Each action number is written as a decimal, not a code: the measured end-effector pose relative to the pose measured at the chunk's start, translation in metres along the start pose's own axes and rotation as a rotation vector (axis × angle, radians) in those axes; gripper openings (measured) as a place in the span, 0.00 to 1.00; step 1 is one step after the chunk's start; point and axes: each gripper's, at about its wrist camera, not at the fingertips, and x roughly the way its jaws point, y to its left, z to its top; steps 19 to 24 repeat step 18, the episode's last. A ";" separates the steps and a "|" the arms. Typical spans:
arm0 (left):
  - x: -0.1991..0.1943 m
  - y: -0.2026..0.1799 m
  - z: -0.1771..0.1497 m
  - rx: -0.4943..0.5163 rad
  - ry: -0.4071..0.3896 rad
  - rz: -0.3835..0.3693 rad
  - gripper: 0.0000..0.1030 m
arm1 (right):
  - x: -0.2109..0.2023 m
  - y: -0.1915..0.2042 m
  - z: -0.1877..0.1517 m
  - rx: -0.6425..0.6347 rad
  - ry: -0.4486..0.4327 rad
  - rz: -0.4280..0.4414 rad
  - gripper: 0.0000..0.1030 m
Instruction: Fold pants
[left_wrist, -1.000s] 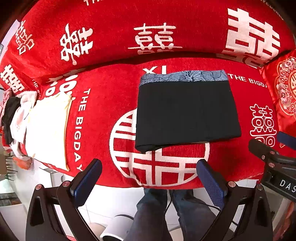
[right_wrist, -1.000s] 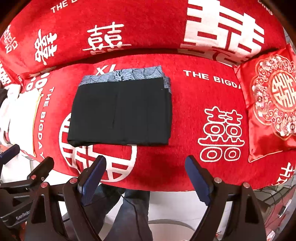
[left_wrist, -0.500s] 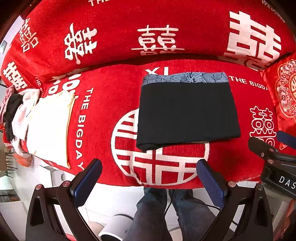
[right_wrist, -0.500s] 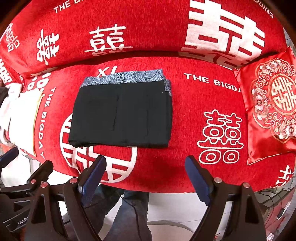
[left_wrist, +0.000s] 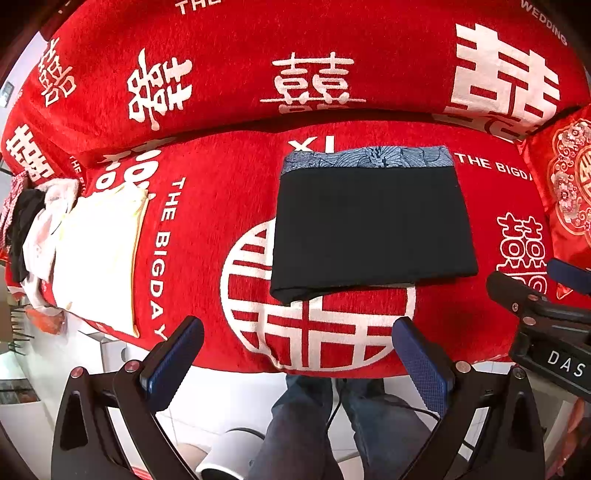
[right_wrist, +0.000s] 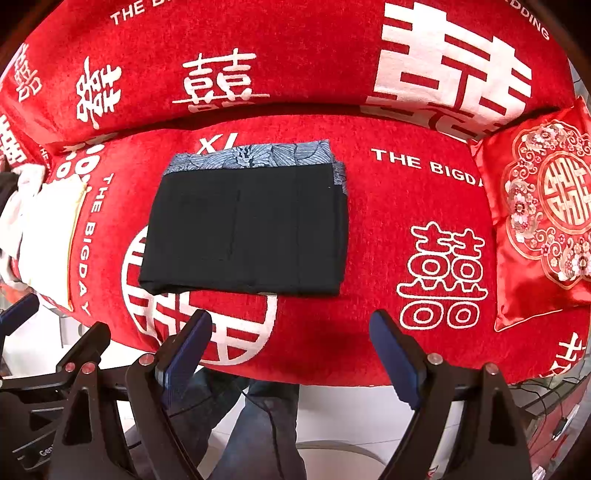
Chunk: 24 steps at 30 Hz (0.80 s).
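The black pants (left_wrist: 373, 229) (right_wrist: 247, 232) lie folded into a flat rectangle on the red sofa seat (left_wrist: 221, 206) (right_wrist: 406, 199). A blue-grey patterned band shows along their far edge. My left gripper (left_wrist: 295, 354) hangs open above the seat's front edge, nearer than the pants, with nothing between its blue pads. My right gripper (right_wrist: 291, 350) is also open and empty, at the front edge and a little right of the pants. Neither gripper touches the cloth.
A cream folded garment (left_wrist: 99, 258) (right_wrist: 51, 236) with white and dark clothes beside it lies at the seat's left end. A red embroidered cushion (right_wrist: 546, 225) (left_wrist: 569, 184) sits at the right. A person's legs in jeans (left_wrist: 314, 424) stand on the white floor below.
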 end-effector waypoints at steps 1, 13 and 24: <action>0.000 0.000 0.000 0.001 -0.001 -0.005 0.99 | 0.001 0.000 0.001 0.000 0.001 0.000 0.87; 0.002 0.001 0.004 0.003 -0.006 0.008 0.99 | 0.004 0.002 0.005 0.001 0.007 0.001 0.87; -0.002 -0.002 0.005 0.026 -0.039 0.009 0.99 | 0.004 0.002 0.006 0.002 0.006 -0.001 0.87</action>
